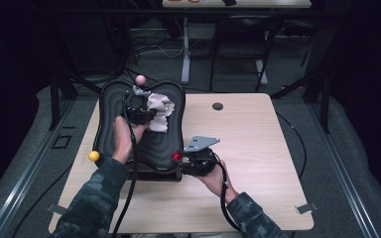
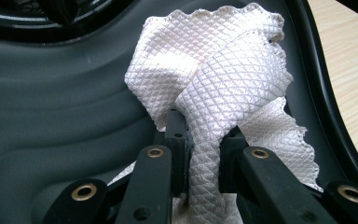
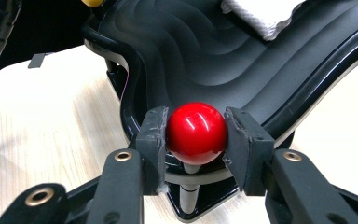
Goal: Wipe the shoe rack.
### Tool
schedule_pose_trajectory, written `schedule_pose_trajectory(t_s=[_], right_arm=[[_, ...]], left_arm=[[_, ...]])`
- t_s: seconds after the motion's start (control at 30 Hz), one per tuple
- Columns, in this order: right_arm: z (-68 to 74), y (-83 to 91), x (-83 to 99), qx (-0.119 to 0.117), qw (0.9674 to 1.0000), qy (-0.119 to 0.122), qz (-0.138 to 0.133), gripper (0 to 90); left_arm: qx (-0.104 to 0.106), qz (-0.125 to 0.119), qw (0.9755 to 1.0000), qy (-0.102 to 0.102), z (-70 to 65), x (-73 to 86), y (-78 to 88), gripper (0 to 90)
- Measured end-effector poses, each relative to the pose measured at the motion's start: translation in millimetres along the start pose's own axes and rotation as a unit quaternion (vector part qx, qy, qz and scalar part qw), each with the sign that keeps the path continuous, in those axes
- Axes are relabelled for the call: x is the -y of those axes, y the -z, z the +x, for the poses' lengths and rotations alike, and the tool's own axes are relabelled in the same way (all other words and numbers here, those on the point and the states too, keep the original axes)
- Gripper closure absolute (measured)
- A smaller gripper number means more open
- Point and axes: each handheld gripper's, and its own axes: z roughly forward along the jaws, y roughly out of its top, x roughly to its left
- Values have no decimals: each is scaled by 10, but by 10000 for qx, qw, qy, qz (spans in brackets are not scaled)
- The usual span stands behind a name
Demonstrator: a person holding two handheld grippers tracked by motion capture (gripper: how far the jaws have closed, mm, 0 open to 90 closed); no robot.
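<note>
Light wood table (image 1: 258,148) with a round cable grommet (image 1: 218,106), on grey carpet (image 1: 362,163). Dim room, black frame uprights (image 1: 55,94), second desk (image 1: 238,4) behind, white leg (image 1: 185,49), loose floor cables (image 1: 154,49)

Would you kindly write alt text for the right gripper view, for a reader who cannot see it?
The right gripper is shut on a glossy red ball knob on a short post at the corner of a black ribbed tray. A white quilted cloth lies in the tray farther off, above a pale wooden table.
</note>
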Motion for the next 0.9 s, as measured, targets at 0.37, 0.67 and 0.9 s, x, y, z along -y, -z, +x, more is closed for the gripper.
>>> schedule_pose_trajectory(t_s=[0.37, 0.67, 0.9], right_arm=[[16, -3, 0, 48, 10000, 52, 22, 603], [39, -28, -2, 42, 9999, 156, -18, 603], [49, -52, -10, 14, 9998, 194, -40, 603]], left_arm=[[205, -22, 9998, 50, -56, 293, 110, 793], [341, 50, 9994, 7, -167, 578, 217, 792], [371, 80, 9993, -46, -265, 730, 271, 792]])
